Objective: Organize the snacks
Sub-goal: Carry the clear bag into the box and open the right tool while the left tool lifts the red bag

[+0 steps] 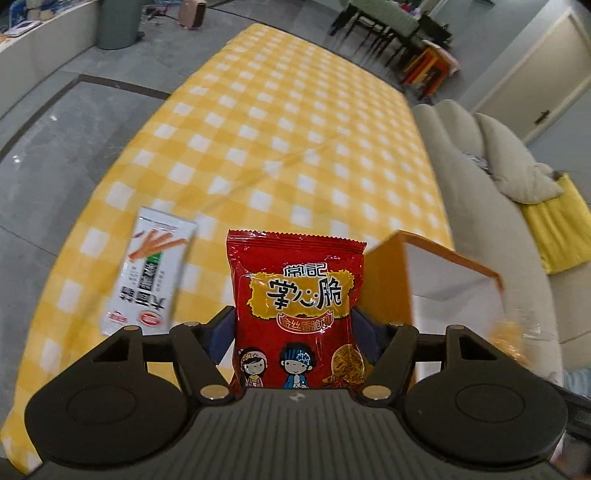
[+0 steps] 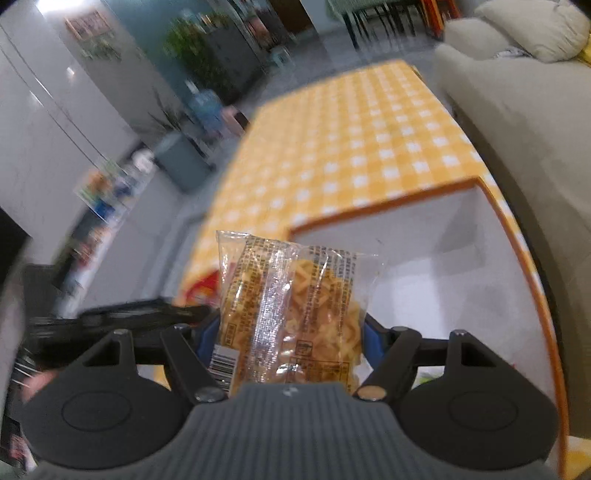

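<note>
A red snack bag point(image 1: 299, 310) with cartoon figures stands upright between the blue pads of my left gripper point(image 1: 295, 325), which is shut on it and holds it above the table. A white snack packet point(image 1: 147, 273) with breadstick pictures lies on the cloth to its left. To the right is an orange box point(image 1: 443, 284) with a white inside. In the right wrist view, my right gripper point(image 2: 291, 332) is shut on a clear bag of yellow crackers point(image 2: 291, 310), held over the near left corner of the orange box point(image 2: 424, 266). A blurred bit of that clear bag shows at the left wrist view's right edge.
The table wears a yellow and white checked cloth point(image 1: 288, 147), bare beyond the snacks. A beige sofa point(image 1: 491, 206) with a yellow cushion runs along the table's right side. Grey floor, a bin point(image 1: 118, 22) and dark chairs point(image 1: 384, 26) lie farther off.
</note>
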Demonstrator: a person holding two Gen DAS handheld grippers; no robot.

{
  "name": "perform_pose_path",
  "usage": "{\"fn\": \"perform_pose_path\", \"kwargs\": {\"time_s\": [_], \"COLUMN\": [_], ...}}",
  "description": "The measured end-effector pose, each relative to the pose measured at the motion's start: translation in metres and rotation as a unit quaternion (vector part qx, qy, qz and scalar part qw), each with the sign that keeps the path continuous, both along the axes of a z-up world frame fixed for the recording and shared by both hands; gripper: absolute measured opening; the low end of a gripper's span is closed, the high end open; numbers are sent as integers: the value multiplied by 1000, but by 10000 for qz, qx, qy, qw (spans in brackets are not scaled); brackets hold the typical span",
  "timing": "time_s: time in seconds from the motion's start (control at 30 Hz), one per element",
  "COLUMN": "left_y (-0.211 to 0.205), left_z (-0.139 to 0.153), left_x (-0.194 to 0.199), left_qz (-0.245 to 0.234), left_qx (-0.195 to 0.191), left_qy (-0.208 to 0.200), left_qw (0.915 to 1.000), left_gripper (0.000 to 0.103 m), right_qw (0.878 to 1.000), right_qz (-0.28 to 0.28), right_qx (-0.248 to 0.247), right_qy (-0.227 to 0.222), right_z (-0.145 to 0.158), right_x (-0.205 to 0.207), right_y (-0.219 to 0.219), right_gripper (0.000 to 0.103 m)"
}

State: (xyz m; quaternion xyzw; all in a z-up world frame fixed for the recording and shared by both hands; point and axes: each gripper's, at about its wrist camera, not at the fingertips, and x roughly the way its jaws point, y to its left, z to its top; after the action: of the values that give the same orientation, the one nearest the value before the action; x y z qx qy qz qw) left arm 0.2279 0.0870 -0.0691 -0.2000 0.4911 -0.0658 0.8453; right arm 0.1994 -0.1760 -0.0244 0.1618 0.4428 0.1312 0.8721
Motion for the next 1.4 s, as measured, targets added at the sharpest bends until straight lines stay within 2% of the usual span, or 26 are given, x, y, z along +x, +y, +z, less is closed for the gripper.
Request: {"fn": "perform_pose_path", "kwargs": {"time_s": [0.07, 0.13, 0.23, 0.3, 0.37, 0.47, 0.67, 0.9, 1.0, 1.03, 1.13, 1.2, 1.4], "left_y": [-3, -4, -2, -3, 0, 6, 13, 14, 13, 13, 11, 10, -2], "left_z": [4, 5, 6, 7, 7, 7, -1, 1, 4, 5, 11, 16, 41], "left_x": [-3, -5, -8, -12, -13, -14, -12, -12, -14, -14, -18, -22, -32], "left_qz": [-106, -162, -251, -379, -447, -403, -343, -303, -350, -362, -376, -374, -448], "left_qx": [-16, -30, -105, -128, -136, -167, -247, -271, -307, -304, -238, -263, -266], "left_qy": [-61, -114, -175, -232, -236, -236, -138, -128, -159, -147, -202, -257, -438], "left_qw": [9999, 9998, 9995, 9989, 9986, 9988, 9990, 9991, 9988, 9988, 9988, 9986, 9977], "left_gripper": [77, 77, 77, 77, 77, 77, 77, 77, 77, 77, 77, 77, 77], "right_qw": [9981, 9946, 9912, 9870, 9817, 9785, 9794, 9799, 9803, 9821, 9854, 9877, 9937], "right_qz": [48, 134, 98, 420, 621, 715, 383, 443, 286, 111, -139, -161, 161], "right_qx": [-594, -938, -1091, -1385, -1553, -1537, -1234, -1044, -753, -609, -176, -174, -583], "right_qy": [182, 415, 748, 695, 905, 1174, 1555, 1638, 1806, 1778, 1688, 1547, 945], "right_z": [-14, -31, -63, -78, -92, -108, -133, -132, -134, -133, -125, -116, -72], "right_x": [13, 26, 48, 56, 64, 71, 80, 80, 91, 89, 82, 76, 50], "right_y": [6, 8, 10, 15, 20, 24, 13, 4, -12, -17, -35, -39, -47], "right_gripper": [71, 71, 71, 71, 71, 71, 72, 76, 87, 94, 95, 95, 96]}}
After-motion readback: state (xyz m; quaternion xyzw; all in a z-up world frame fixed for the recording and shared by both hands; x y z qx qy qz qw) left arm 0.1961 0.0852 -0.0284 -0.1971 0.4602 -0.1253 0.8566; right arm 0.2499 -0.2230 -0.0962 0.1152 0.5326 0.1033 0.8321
